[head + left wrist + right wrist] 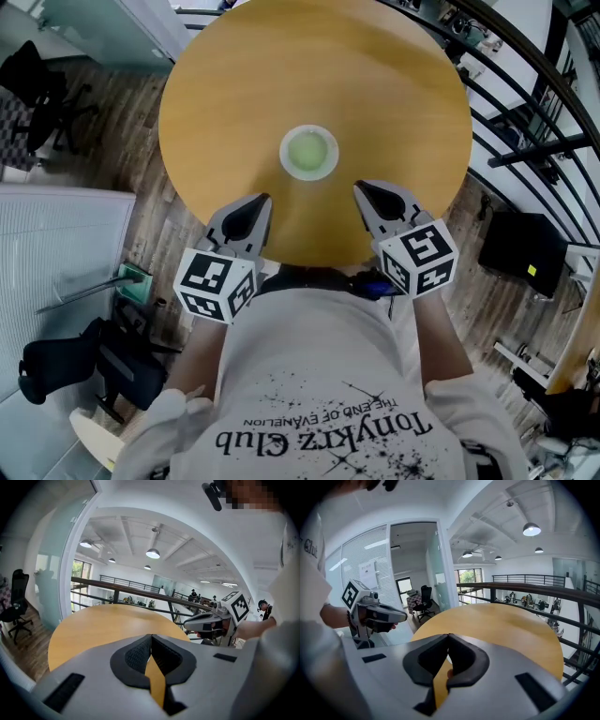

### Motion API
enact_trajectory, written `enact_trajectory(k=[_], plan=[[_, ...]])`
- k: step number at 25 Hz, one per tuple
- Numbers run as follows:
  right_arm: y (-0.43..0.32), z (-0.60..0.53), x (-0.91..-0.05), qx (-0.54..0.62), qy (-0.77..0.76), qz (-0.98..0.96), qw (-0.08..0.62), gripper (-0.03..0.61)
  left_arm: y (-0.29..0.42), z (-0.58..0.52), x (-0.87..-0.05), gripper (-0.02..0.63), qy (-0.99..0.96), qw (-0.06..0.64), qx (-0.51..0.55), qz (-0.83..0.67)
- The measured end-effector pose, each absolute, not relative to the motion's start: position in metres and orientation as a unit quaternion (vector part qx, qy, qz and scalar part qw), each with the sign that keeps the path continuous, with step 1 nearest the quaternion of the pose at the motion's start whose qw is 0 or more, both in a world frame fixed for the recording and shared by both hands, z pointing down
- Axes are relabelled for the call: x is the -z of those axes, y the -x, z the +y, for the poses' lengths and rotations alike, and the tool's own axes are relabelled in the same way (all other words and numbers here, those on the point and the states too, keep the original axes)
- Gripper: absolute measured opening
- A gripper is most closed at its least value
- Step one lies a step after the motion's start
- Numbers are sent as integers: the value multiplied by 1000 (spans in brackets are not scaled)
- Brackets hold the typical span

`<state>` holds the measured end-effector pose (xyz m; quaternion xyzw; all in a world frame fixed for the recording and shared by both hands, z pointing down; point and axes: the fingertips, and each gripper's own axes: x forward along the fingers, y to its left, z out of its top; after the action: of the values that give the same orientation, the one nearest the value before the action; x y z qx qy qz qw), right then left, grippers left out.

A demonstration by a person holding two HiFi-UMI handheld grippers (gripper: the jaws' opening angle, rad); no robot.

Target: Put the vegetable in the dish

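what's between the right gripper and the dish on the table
Only bare tabletop. The head view shows the right gripper near the table's near edge and an empty stretch of wood up to the dish.

A round wooden table (375,84) is standing on a brown wood floor (122,112). A black chair (42,89) is sitting near a glass wall (51,578). A black railing (525,112) is running behind the table. Round lamps (153,553) are shining from the white ceiling (187,531). Daylight is coming through a window (78,573).
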<state>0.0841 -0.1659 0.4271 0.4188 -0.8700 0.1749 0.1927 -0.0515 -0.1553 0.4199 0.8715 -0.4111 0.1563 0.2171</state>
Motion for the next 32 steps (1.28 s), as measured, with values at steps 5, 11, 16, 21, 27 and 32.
enact_trajectory(k=[5, 11, 16, 21, 27, 32], plan=[[-88, -156, -425, -182, -421, -869, 185, 26, 53, -147, -415, 23, -870, 219, -158, -411], [-88, -153, -424, -167, -429, -867, 193, 25, 48, -136, -411, 23, -874, 212, -164, -405], [-86, -153, -421, -169, -421, -871, 188, 25, 35, -136, -407, 23, -880, 207, -165, -395], [-86, -152, -420, -167, -420, -873, 185, 25, 27, -134, -408, 23, -883, 205, -162, -390], [-89, -155, -422, -182, -427, -868, 175, 25, 29, -134, -410, 23, -882, 208, -162, -390], [-88, -154, -424, -190, -434, -862, 179, 25, 35, -131, -411, 23, -880, 212, -163, -392]])
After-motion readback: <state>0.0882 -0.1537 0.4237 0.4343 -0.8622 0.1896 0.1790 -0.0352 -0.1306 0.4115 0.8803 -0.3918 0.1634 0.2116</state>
